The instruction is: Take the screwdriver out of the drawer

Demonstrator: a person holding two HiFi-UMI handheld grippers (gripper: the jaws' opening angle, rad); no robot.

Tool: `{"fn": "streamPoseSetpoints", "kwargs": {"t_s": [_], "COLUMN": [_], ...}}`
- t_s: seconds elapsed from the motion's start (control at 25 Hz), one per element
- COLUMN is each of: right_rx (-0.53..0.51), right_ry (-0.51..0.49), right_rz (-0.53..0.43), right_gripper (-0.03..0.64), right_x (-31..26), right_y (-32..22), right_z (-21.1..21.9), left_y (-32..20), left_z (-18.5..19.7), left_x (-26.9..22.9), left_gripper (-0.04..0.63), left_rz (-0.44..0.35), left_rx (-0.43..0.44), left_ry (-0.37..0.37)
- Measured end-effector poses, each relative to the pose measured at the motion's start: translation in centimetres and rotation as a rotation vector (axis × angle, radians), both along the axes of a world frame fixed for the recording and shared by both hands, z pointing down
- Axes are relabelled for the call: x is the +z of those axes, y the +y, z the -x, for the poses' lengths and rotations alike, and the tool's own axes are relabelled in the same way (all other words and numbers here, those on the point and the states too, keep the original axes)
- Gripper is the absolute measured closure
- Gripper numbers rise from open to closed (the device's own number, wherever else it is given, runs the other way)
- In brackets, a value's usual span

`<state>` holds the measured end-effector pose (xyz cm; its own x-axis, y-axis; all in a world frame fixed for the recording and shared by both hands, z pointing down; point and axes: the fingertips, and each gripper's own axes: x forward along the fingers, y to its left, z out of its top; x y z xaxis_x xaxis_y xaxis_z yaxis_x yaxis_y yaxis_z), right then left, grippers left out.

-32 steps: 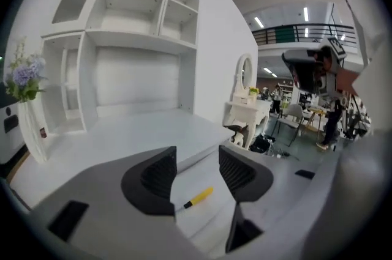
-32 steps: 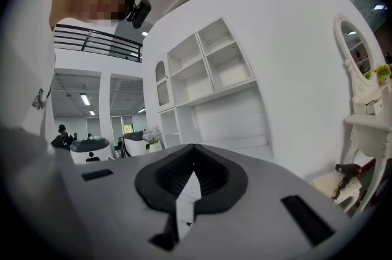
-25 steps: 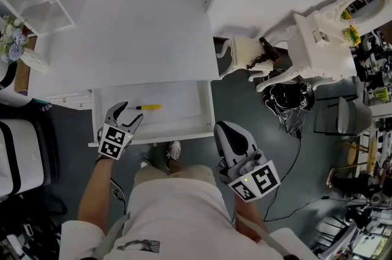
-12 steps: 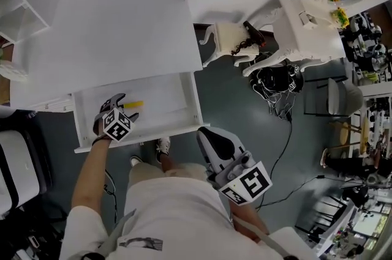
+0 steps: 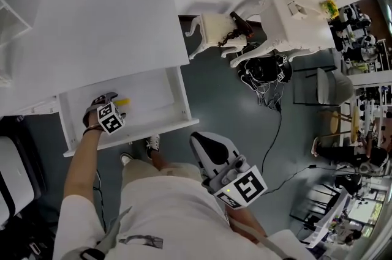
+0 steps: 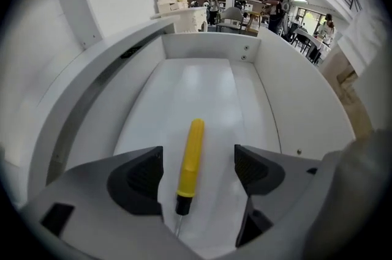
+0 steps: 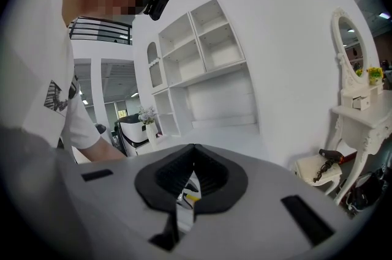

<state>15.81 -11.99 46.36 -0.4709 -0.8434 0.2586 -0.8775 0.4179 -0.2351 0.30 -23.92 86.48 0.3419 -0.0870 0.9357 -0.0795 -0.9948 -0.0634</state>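
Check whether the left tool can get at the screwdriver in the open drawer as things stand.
Probably yes. The jaws of the left tool have just been opening and stand wide either side of the screwdriver, not touching it. Nothing else lies in the drawer around it.

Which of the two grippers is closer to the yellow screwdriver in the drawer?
Left. The left gripper is down in the drawer, its jaws just opened, one either side of the screwdriver without touching it. The right gripper, shut, is outside the drawer.
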Motion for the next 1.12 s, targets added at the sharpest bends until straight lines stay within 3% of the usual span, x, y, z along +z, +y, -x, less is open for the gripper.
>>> {"fn": "streamPoseSetpoints", "kwargs": {"t_s": [0.24,0.44,0.84,1.12], "right_rx": [-0.011,-0.013,-0.023,0.004], "right_ry": [0.01,-0.004,-0.003,0.012], "right_rz": [0.008,0.007,-0.006,-0.024], "right_gripper": [0.606,0.606,0.606,0.606], "right_x": [0.5,0.6,-0.1,-1.0], "right_y": [0.3,0.5,0.7,2.4], "right_z": [0.2,0.0,1.5,2.2], "left_y": [0.3,0.6,1.9,3.9], "left_z": [-0.2,-0.4,0.2,-0.5], "left_x": [0.9,0.7,0.4,0.4], "left_gripper": [0.227,0.237,0.384,0.506], "left_rz": [0.12,0.113,0.076,0.055], "left_rx": [0.026,-0.027,-0.13,-0.069], "left_ry": [-0.03,-0.005,0.055,0.007]}}
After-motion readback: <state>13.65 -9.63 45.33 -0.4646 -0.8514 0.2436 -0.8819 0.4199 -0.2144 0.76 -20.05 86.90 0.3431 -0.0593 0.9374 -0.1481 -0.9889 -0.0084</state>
